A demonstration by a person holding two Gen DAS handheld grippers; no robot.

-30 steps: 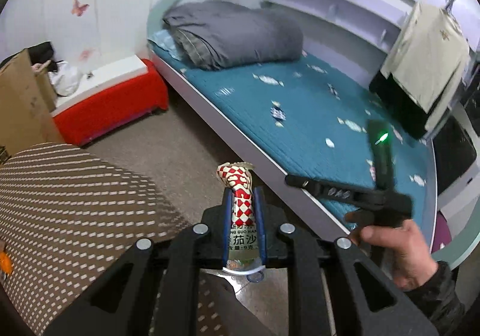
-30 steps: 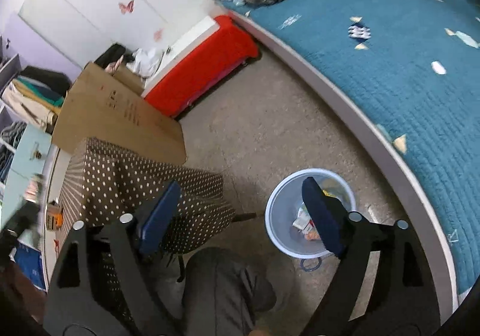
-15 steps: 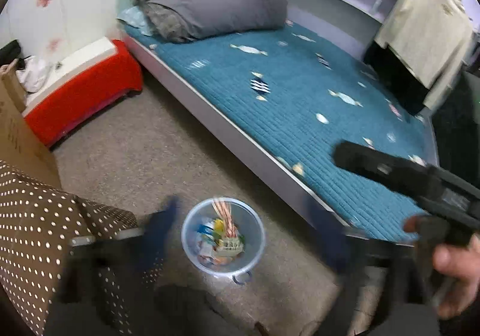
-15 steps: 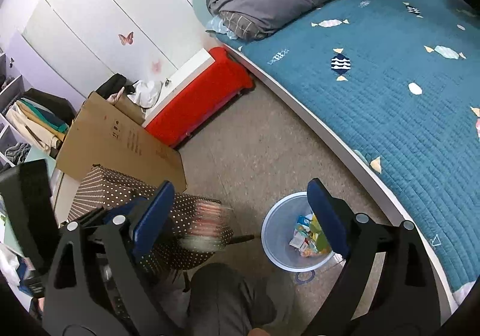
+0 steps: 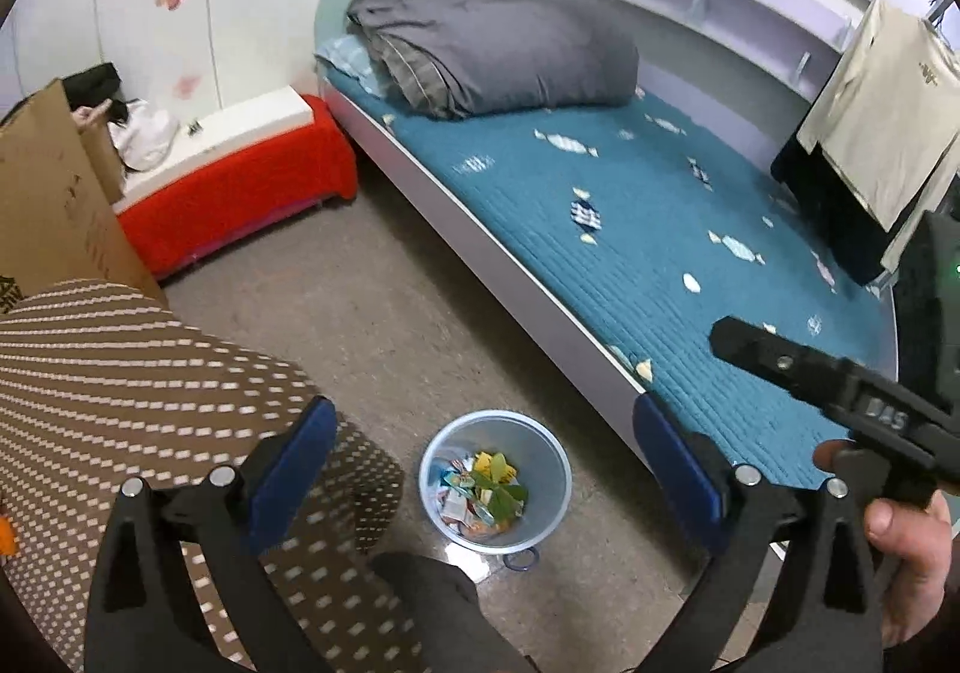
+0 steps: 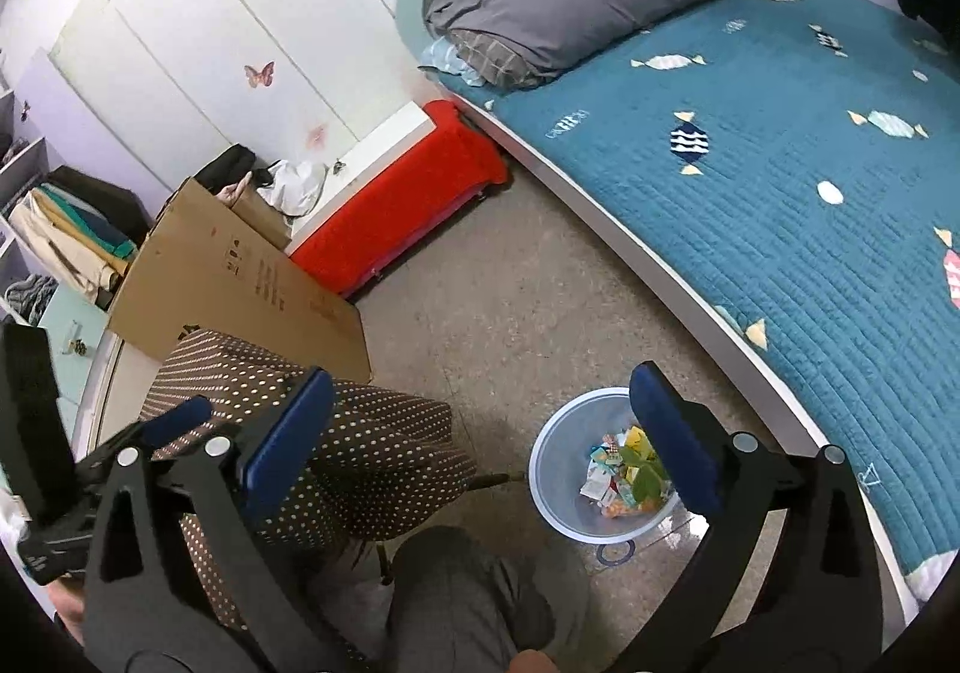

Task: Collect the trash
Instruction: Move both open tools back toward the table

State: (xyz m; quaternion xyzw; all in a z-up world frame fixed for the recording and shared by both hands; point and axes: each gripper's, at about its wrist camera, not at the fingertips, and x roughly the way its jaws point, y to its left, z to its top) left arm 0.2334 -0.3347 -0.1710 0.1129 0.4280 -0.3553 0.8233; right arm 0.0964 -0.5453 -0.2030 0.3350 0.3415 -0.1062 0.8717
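Note:
A pale blue bin [image 5: 555,484] stands on the floor beside the bed, holding several colourful wrappers [image 5: 486,493]. My left gripper [image 5: 480,409] hangs over it, open and empty. The right gripper [image 6: 480,379] is also above the floor by the bin [image 6: 555,484]. Its jaws are opening, with nothing between them, and its right finger covers part of the bin's wrappers [image 6: 624,475]. A hand [image 5: 912,541] holds the right gripper's body at the right edge of the left wrist view.
A brown dotted cover [image 5: 120,373] drapes furniture left of the bin. The teal bed [image 5: 600,229] runs along the right, with a red bench [image 5: 240,199] and cardboard [image 6: 240,283] behind. The person's grey-clad knee [image 6: 468,601] is just below the bin.
The left gripper opened and swung down over the bin. The red-and-white checked wrapper is no longer between its jaws. The right gripper rose a little and its jaws widened.

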